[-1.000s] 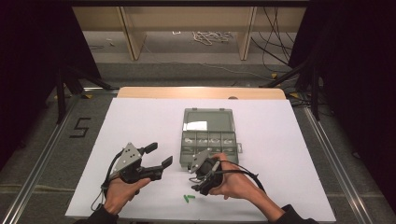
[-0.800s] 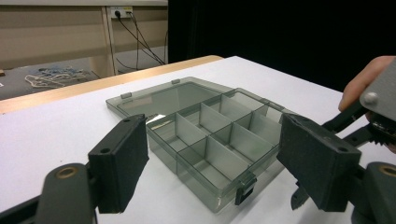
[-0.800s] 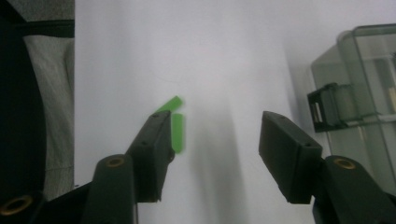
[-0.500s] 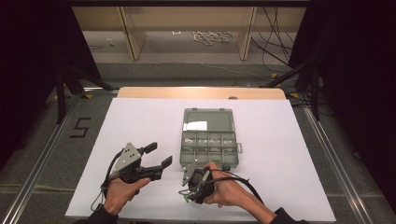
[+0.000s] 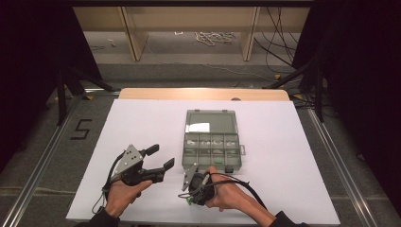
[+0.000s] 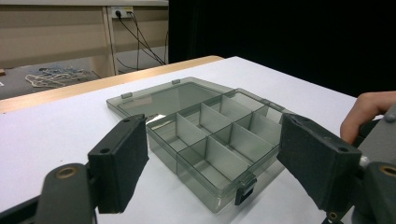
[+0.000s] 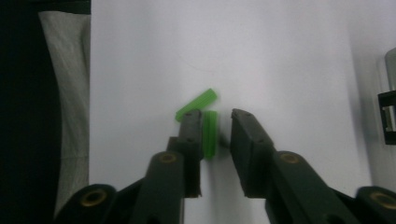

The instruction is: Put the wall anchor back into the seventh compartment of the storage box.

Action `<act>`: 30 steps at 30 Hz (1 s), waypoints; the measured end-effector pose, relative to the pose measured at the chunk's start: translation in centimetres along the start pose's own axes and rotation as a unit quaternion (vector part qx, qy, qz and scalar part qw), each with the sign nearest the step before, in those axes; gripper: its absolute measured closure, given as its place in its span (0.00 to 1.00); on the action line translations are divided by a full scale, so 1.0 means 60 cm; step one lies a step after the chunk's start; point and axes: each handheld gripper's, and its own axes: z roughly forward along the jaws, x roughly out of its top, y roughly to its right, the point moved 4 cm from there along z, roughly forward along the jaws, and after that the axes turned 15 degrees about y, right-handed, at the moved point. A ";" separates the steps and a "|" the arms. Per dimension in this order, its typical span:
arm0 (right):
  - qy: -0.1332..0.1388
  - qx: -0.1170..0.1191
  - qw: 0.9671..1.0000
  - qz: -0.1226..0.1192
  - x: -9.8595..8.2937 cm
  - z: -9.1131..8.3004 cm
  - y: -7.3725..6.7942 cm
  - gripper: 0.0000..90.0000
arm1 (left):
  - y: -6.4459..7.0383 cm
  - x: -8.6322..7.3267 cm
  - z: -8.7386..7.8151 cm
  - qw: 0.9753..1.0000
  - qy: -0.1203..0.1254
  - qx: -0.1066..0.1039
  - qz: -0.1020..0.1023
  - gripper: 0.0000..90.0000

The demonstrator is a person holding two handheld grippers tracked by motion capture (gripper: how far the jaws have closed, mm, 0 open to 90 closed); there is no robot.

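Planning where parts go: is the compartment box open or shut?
Open. The box has its lid folded flat onto the table, and its compartments look empty.

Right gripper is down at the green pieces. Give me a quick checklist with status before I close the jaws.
1. Green piece sits between the right gripper jaws: ok.
2. Jaws open enough: ok, gap on the right side.
3. Second green piece clear of the jaws: not ok, it lies at the left jaw's tip.
4. Organizer box lid open, compartments reachable: ok.
5. Left gripper out of the way: ok, open, beside the box.
6. Piece flat on the white table: cannot tell.
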 end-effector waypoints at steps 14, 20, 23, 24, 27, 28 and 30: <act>-0.012 0.001 1.000 0.007 0.004 0.001 -0.003 0.94 | -0.002 0.000 0.000 1.000 0.000 0.004 0.001 0.26; -0.008 -0.011 1.000 0.008 0.002 -0.009 0.006 0.94 | -0.002 0.001 -0.001 1.000 0.001 0.003 0.003 0.26; 0.001 -0.015 1.000 0.011 0.003 -0.020 0.013 0.94 | -0.002 0.000 0.000 1.000 0.001 0.002 0.004 0.26; 0.005 -0.017 1.000 0.011 0.004 -0.025 0.015 0.94 | -0.002 0.001 0.000 1.000 0.001 0.002 0.005 0.26; 0.014 -0.021 1.000 0.018 0.004 -0.039 0.021 0.94 | -0.001 0.000 0.000 1.000 0.000 0.002 0.003 0.26; 0.018 -0.025 0.999 0.017 0.004 -0.045 0.025 0.94 | -0.002 0.001 0.000 1.000 0.001 0.000 0.006 0.26; 0.023 -0.029 0.999 0.023 0.005 -0.054 0.030 0.94 | 0.000 0.000 -0.001 1.000 0.002 0.007 -0.006 0.26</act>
